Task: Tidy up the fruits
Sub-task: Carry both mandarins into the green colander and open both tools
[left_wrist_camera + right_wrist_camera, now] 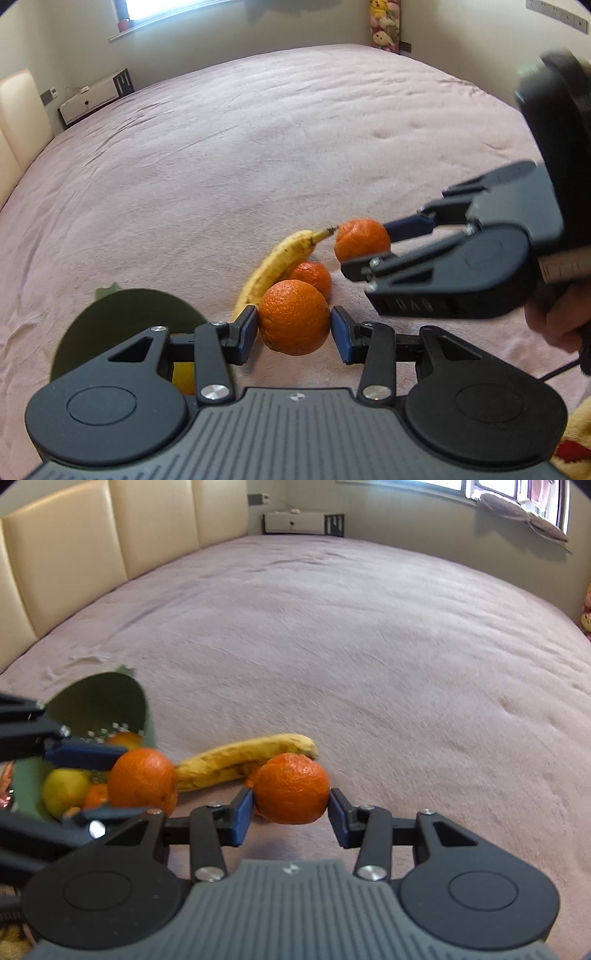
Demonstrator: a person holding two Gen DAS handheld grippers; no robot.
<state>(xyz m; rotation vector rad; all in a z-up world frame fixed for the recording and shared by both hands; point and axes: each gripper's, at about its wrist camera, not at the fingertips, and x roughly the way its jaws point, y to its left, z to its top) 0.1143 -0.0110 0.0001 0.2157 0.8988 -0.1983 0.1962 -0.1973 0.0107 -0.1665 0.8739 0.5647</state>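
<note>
L gripper (293, 330) is clamped on a smooth orange (293, 317), blue pads pressing both sides, fruit lifted clear of the pink bedspread (258, 147). R gripper (291, 808) grips a 2nd, bumpier orange (291, 788) the same way, pads tight on either side; from the L cam that same gripper (369, 245) shows at right w/ its fruit (362, 240) held above the cover, a hand (554, 317) at its handle. A 3rd orange (312, 277) lies on the bed, touching the banana (275, 266), which lies beside it, stem end pointing toward the R-held fruit. In the R cam the banana (243, 760) lies behind both held oranges, and the L gripper (107, 782) comes in from the left w/ its orange (142, 781). Green bowl (99, 701) sits at left, near the banana, holding a yellow-green fruit (64, 790) and at least 2 small orange ones (96, 795); can't tell the exact kind. In the L cam the bowl (125, 317) is mostly hidden behind the L gripper body.
</note>
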